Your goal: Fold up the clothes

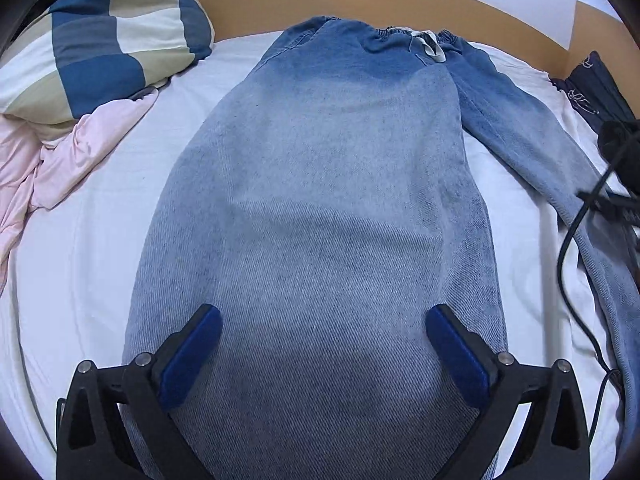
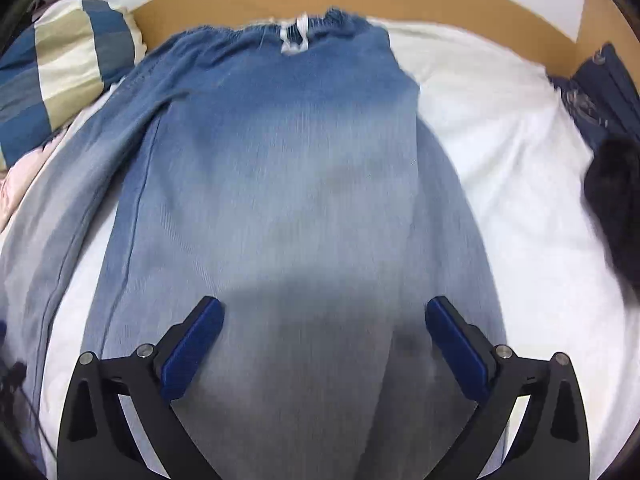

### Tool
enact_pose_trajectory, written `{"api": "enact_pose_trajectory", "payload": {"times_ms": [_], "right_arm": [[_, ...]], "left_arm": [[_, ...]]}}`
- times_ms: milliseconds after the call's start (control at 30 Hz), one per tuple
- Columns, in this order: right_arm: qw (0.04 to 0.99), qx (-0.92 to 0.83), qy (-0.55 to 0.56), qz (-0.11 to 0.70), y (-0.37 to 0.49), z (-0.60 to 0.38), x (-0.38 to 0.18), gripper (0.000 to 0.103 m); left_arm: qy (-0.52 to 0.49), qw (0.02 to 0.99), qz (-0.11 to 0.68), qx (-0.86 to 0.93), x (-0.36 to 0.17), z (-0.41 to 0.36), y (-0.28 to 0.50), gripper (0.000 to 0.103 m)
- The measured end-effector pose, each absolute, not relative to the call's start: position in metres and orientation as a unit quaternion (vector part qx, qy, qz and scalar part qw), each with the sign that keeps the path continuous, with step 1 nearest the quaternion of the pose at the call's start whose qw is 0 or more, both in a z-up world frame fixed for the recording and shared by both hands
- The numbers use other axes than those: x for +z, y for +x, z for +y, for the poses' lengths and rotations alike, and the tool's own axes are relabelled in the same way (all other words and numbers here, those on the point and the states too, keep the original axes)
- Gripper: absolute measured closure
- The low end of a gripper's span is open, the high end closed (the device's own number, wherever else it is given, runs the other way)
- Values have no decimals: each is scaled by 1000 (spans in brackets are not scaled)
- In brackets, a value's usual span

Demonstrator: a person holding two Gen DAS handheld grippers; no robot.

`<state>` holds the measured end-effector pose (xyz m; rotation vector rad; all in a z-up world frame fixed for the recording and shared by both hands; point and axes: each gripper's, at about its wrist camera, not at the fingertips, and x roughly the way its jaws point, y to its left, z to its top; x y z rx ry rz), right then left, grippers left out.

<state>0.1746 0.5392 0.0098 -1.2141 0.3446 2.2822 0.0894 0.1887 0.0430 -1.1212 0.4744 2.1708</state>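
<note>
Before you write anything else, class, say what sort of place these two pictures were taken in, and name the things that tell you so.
Most likely a bedroom: the jeans lie spread on a white bed sheet, a wooden headboard runs along the far edge, and a checked pillow sits in the corner.

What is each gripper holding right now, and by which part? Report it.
Nothing. The left gripper and right gripper are both open above the jeans, one over each leg.

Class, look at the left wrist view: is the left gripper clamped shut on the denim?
No: the left gripper has its blue-padded fingers spread wide apart above the jeans, with nothing pinched between them.
</note>
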Motion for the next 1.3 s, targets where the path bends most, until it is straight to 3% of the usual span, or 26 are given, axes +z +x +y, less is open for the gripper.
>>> {"api": "enact_pose_trajectory", "payload": {"times_ms": [133, 200, 500, 1300], "right_arm": [[260, 849, -438, 140, 226, 512, 9, 0], [258, 856, -436, 97, 247, 489, 8, 0], [255, 861, -416, 147, 351, 441, 9, 0], [247, 863, -411, 158, 371, 433, 11, 0]], "left_arm": [[-431, 304, 170, 832, 42, 182, 96, 0], [-433, 299, 165, 834, 43, 175, 107, 0], [-430, 307, 161, 834, 20, 146, 137, 0], [-434, 316, 168, 827, 23, 148, 132, 0]]}}
